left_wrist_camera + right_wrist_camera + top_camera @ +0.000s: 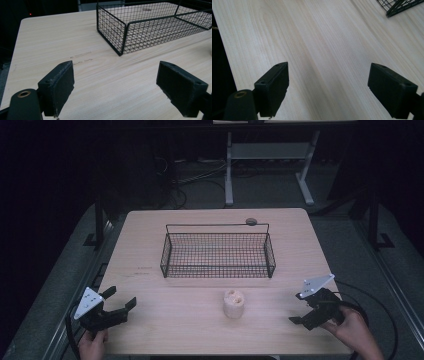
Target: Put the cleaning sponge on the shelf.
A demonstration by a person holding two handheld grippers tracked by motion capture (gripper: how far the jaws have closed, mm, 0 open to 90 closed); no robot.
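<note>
We see two black hand-held grippers, each topped by a light grey three-cornered plate with small dark holes. On the left hand-held gripper (120,301) the plate sits above a chunky black body from which two blunt jaws project; a black cable loops away beneath it. The right hand-held gripper (299,313) has the same build, its black cable curving off in a wide loop. Close up, the jaws are blocky, rectangular, matte black pads with small screw holes, and a brass-coloured ring is set in a rounded black part.
</note>
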